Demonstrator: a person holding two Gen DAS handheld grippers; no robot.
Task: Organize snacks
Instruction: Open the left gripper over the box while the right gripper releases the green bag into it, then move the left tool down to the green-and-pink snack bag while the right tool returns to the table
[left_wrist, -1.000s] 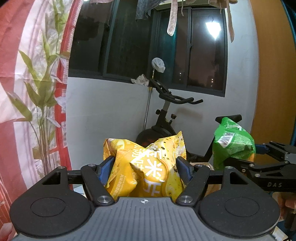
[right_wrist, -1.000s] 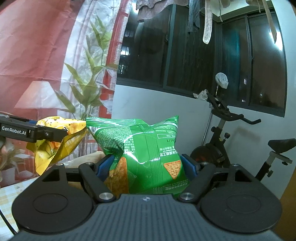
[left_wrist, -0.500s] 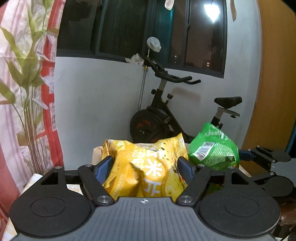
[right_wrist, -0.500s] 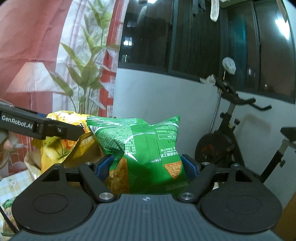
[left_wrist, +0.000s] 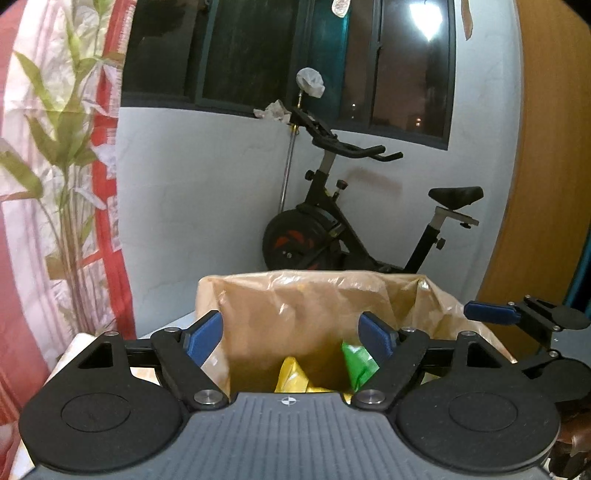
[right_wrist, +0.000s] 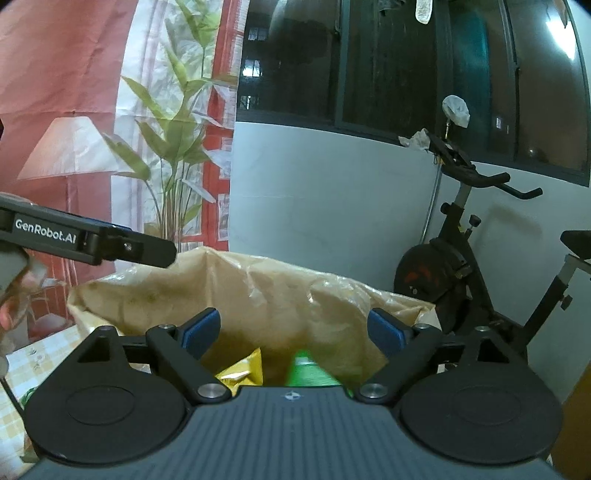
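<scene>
A box lined with a tan plastic bag (left_wrist: 310, 306) (right_wrist: 266, 291) stands right in front of both grippers. Down inside it lie the yellow snack bag (left_wrist: 293, 376) (right_wrist: 240, 373) and the green snack bag (left_wrist: 356, 363) (right_wrist: 314, 371), each partly hidden by a gripper body. My left gripper (left_wrist: 291, 334) hangs over the box mouth, its jaws opening and nothing between the blue pads. My right gripper (right_wrist: 293, 330) is beside it, jaws likewise opening and empty. The right gripper's finger (left_wrist: 491, 312) shows at the right of the left wrist view; the left gripper's arm (right_wrist: 88, 240) crosses the right wrist view.
A black exercise bike (left_wrist: 354, 225) (right_wrist: 480, 266) stands against the white wall behind the box. A red and white curtain with a leaf print (left_wrist: 55, 166) (right_wrist: 110, 129) hangs on the left. A patterned tablecloth (right_wrist: 22, 365) lies at the lower left. A wooden panel (left_wrist: 546, 184) is on the right.
Both snack bags have left the jaws and dropped into the lined box. Both grippers have opened wider and sunk toward the box, which now fills the lower middle of each view.
</scene>
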